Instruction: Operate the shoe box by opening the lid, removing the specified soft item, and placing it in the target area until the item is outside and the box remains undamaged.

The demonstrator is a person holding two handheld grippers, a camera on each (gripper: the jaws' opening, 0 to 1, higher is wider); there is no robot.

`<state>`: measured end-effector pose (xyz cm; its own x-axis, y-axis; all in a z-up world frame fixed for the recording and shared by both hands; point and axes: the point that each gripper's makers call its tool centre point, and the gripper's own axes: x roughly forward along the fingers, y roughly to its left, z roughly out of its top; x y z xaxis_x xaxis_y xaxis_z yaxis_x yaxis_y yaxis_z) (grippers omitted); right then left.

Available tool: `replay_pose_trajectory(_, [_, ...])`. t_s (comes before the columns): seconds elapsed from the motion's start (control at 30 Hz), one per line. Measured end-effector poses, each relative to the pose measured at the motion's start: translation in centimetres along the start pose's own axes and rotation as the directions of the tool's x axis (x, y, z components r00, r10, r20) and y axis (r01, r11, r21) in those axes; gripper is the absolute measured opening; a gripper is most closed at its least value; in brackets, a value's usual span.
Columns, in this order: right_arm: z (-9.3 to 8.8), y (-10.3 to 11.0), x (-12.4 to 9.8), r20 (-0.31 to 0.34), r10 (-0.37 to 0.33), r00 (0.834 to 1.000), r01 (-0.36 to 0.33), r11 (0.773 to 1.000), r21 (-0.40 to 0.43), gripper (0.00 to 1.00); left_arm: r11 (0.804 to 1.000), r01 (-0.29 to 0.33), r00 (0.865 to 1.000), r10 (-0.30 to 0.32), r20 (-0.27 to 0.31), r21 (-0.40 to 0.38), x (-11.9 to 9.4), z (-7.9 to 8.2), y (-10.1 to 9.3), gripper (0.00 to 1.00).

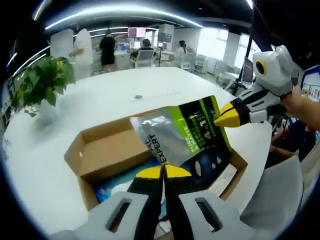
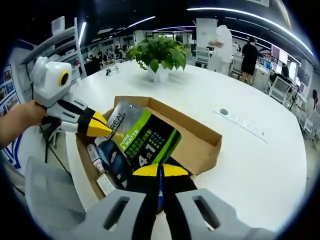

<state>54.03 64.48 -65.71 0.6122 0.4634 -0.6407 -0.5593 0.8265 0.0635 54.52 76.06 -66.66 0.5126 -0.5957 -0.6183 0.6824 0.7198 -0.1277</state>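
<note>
An open office with ceiling light strips, desks and people standing far back lies behind a wide white tabletop that carries a potted plant and an open cardboard shoe box.

In the left gripper view, the left gripper rises from the bottom with its yellow-tipped fingers closed together on the lower edge of a green, silver and black pouch. The pouch is held up above the box opening, its long axis running from these fingers up and to the right. There the right gripper, held by a hand, comes in from the right, its tips pinched on the pouch's far corner. More packets lie inside the box below.

In the right gripper view, the right gripper has its fingers shut on the near edge of the pouch, which slants away to the upper left over the box. The left gripper enters from the left and, as far as can be seen, is closed at the pouch's upper corner.

Both grippers hold opposite ends, so the pouch hangs taut between them; bare tabletop lies just beyond the box walls, and carrying it sideways past a wall looks like the coming move.
</note>
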Motion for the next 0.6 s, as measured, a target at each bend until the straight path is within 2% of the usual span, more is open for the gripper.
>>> replay_pose_trajectory(0.27, [-0.2, -2.3, -2.3, 0.012, -0.041, 0.999, 0.040, 0.998, 0.048, 0.00, 1.000, 0.023, 0.999, -0.023, 0.024, -0.002, 0.6, 2.1, -2.3, 0.00])
replay_pose_trajectory(0.6, [-1.6, -5.2, -5.0, 0.000, -0.099, 0.995, 0.099, 0.992, 0.081, 0.00, 0.997, 0.066, 0.997, -0.067, 0.045, 0.031, 2.4, 3.7, -5.8, 0.00])
